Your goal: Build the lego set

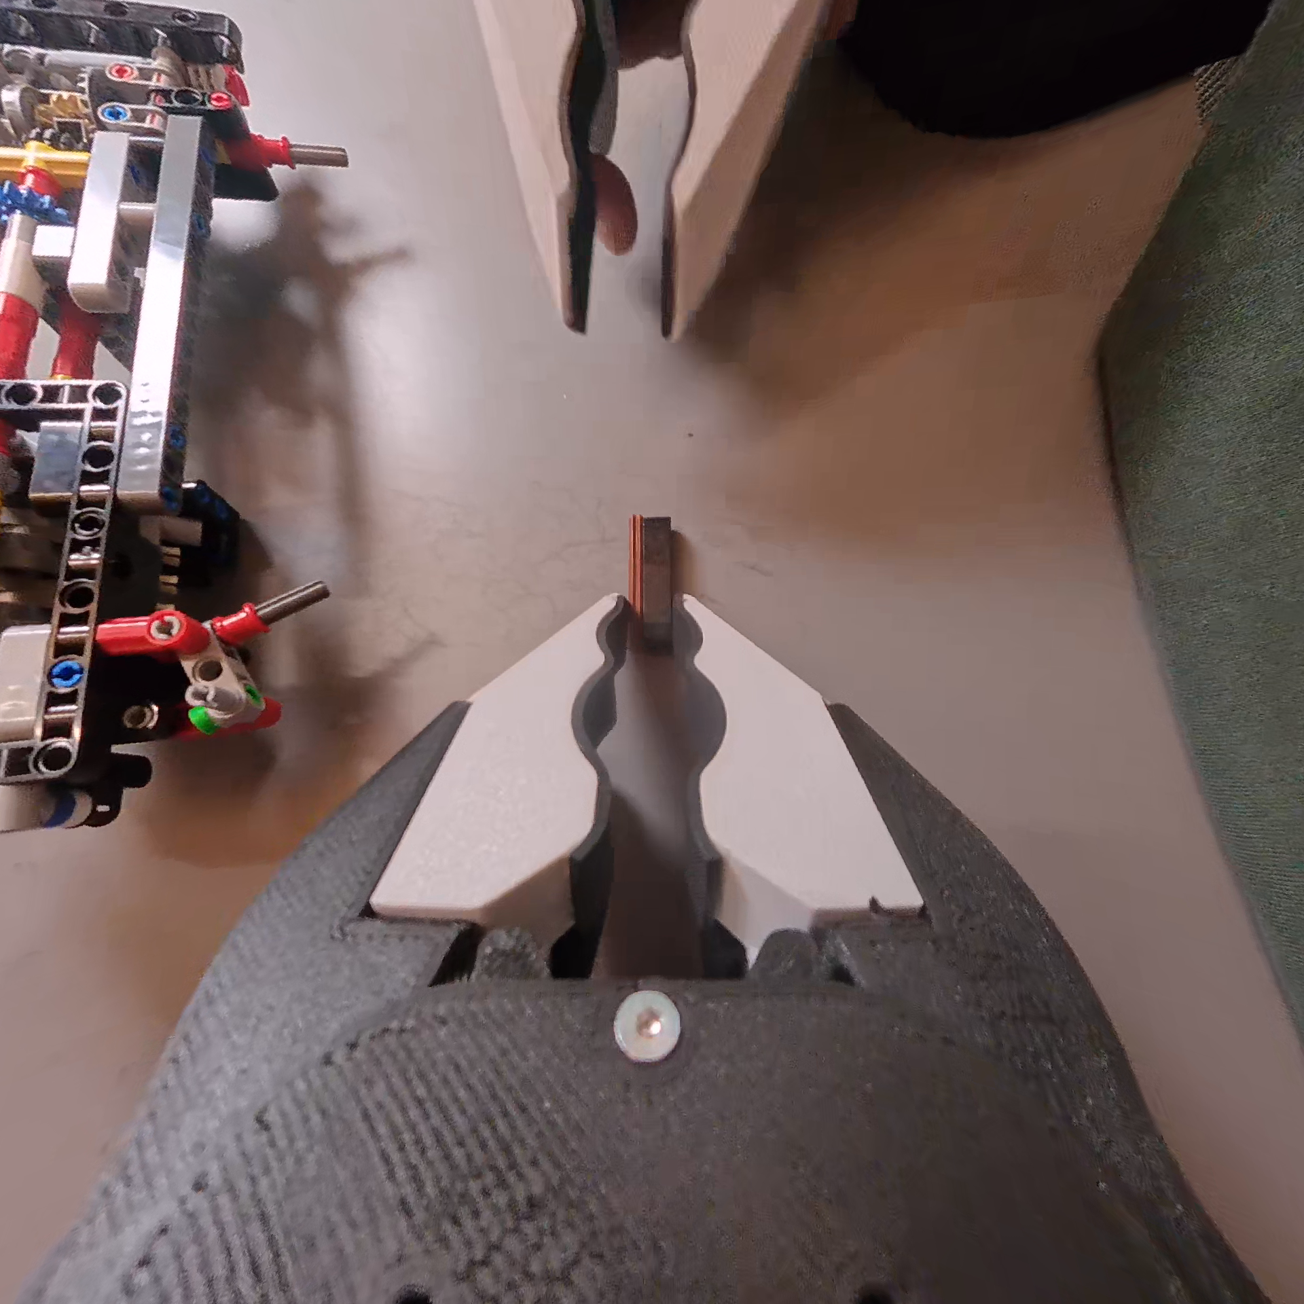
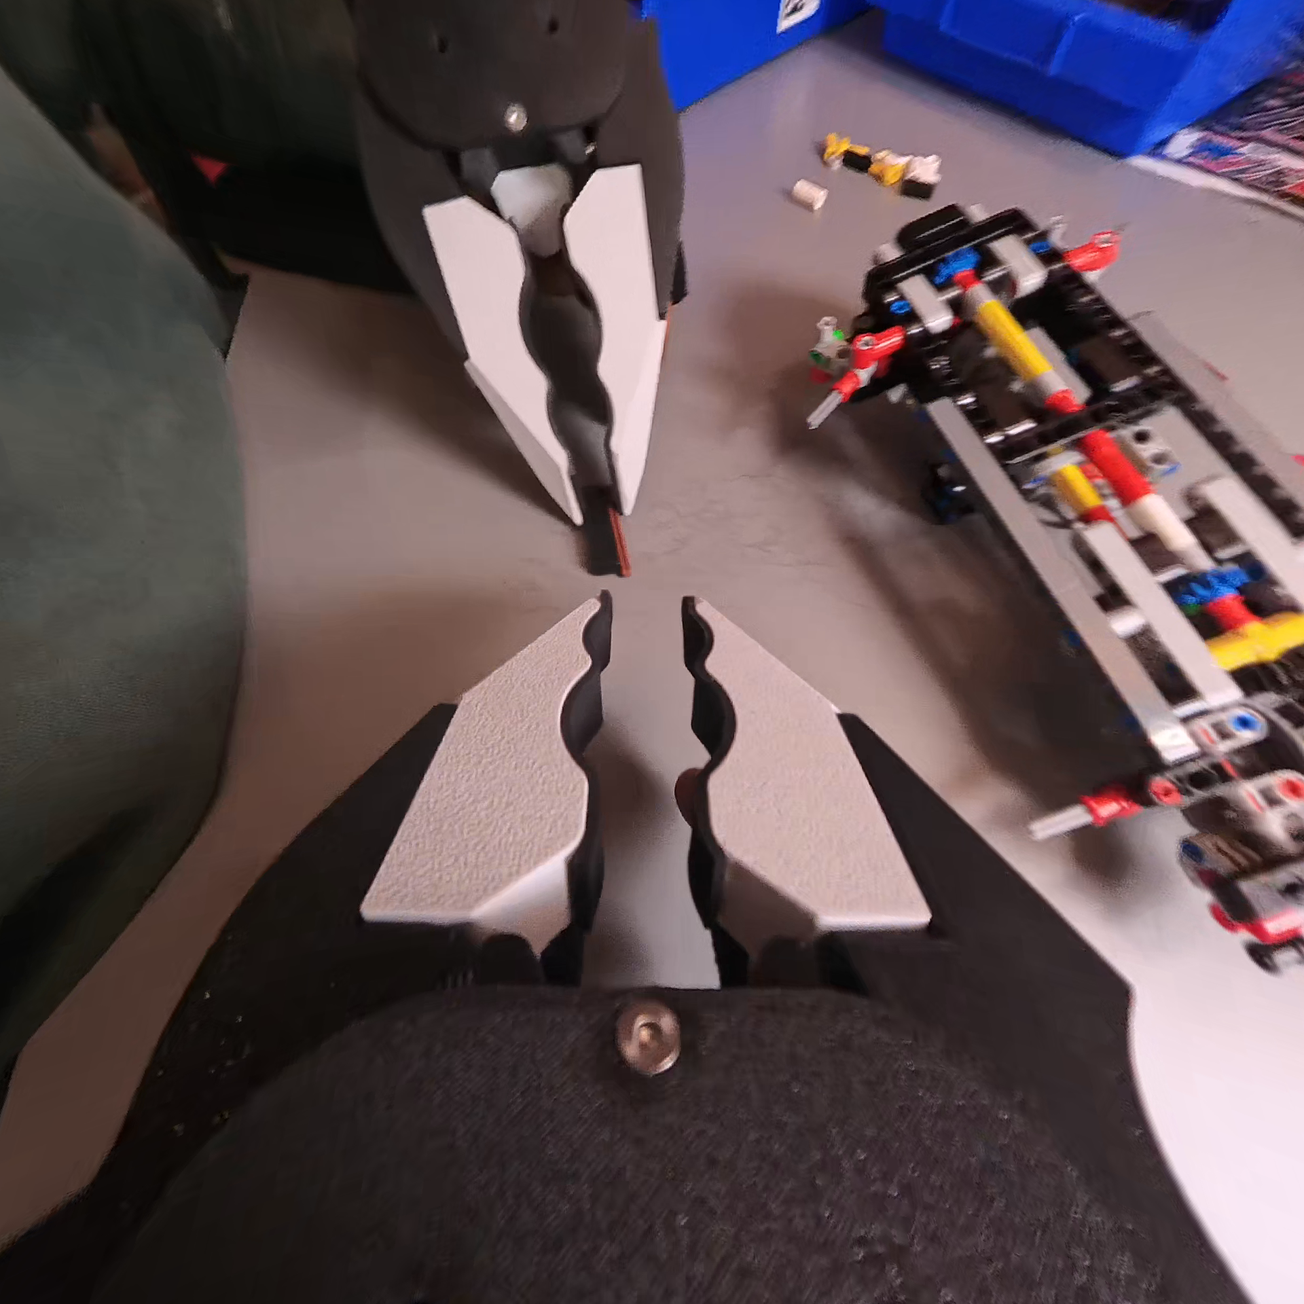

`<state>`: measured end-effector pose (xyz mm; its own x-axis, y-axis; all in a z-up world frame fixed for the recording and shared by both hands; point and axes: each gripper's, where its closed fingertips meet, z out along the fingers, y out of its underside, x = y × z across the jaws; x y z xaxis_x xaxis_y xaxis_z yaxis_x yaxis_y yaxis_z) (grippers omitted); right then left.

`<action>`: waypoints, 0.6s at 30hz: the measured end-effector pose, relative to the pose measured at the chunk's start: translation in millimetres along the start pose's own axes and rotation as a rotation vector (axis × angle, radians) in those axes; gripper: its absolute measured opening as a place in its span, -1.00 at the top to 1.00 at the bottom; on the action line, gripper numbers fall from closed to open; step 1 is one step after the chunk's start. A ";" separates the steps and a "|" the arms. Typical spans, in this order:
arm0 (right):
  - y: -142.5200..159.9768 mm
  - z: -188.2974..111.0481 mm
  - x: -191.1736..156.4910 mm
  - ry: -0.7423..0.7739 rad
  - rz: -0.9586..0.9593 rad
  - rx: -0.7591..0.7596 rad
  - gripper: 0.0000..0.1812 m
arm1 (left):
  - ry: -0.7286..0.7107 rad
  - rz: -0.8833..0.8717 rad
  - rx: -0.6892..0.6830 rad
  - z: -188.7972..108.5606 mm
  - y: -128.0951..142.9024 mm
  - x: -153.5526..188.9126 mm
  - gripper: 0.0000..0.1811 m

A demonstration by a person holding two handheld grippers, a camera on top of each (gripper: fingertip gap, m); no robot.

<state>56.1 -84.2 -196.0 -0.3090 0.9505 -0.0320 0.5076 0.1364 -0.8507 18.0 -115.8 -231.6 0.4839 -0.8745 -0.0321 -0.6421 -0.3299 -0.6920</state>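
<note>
My left gripper (image 1: 653,600) is shut on a small flat dark grey piece with an orange-red side (image 1: 650,575), which sticks out past its fingertips above the grey table. In the right wrist view the same piece (image 2: 610,540) points toward my right gripper (image 2: 643,600). My right gripper is open and empty, its tips a short gap from the piece. It also shows in the left wrist view (image 1: 624,328), facing the left one. The half-built lego chassis (image 1: 99,423), black and grey beams with red, yellow and blue parts, lies at the left, and at the right in the right wrist view (image 2: 1101,508).
Blue storage bins (image 2: 1058,63) stand at the far edge of the table. Several small loose lego pieces (image 2: 875,166) lie near them. A dark green upholstered seat (image 1: 1221,423) borders the table beside the grippers. A printed booklet (image 2: 1256,141) lies at the far right. The tips of one gripper are about 7 centimeters away from the tips of the other.
</note>
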 end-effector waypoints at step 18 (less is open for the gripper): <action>13.4 32.4 -15.0 -0.041 0.020 -0.259 0.83 | -0.009 -0.008 0.047 -3.7 -0.6 -2.5 0.81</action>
<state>41.4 -105.6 -223.9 -0.3265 0.9424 -0.0729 0.7014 0.1898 -0.6871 15.0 -114.8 -228.4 0.4943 -0.8686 -0.0328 -0.6096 -0.3195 -0.7255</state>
